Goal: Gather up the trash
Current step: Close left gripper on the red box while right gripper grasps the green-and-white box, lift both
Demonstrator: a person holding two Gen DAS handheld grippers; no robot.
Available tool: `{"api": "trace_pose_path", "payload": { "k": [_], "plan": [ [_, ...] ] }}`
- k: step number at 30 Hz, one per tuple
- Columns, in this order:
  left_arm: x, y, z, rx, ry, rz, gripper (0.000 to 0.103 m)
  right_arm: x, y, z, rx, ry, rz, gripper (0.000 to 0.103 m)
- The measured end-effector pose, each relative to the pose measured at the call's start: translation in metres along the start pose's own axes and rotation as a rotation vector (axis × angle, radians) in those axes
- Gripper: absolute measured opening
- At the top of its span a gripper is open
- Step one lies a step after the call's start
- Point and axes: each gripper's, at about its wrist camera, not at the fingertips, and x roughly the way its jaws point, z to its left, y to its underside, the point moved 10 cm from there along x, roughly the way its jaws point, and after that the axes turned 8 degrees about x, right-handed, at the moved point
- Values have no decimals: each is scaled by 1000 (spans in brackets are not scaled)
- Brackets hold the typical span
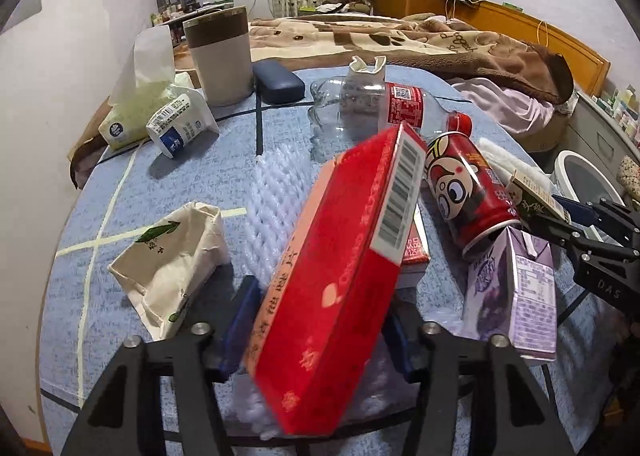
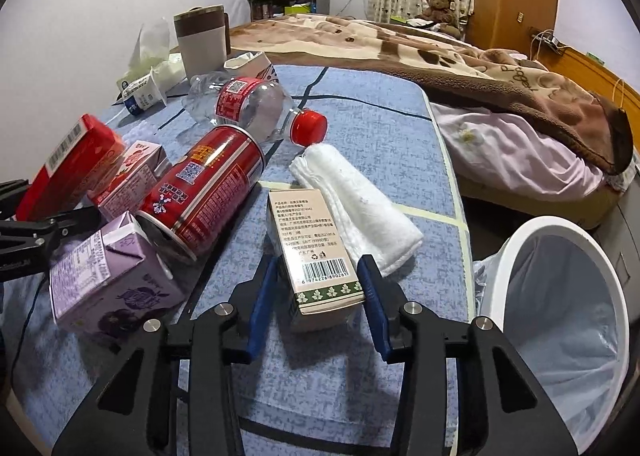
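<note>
1. Box (image 1: 340, 276): red, with a white barcode strip
2. Can (image 2: 208, 184): red, cartoon face
3. Carton (image 2: 108, 276): purple
4. Small box (image 2: 316, 252): beige, green leaf band
5. Tabletop (image 2: 360, 116): mottled blue, dark and pale lines
6. Bin (image 2: 560, 296): white
7. Tool (image 2: 316, 310) pads: blue

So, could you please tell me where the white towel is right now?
In the right wrist view the towel lies rolled on the blue cloth, right of the beige box and just below the bottle's red cap.
</note>
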Motion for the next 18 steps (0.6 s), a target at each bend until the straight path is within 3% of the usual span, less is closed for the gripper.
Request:
{"api": "trace_pose_path", "payload": {
  "k": [9, 18],
  "plan": [
    [-4, -3, 7, -84, 13, -34, 20, -2, 0, 3, 2, -18, -12, 38],
    [-17, -10, 3, -106, 15, -92, 17, -3, 2, 2, 17, -32, -14, 37]
  ]
}}
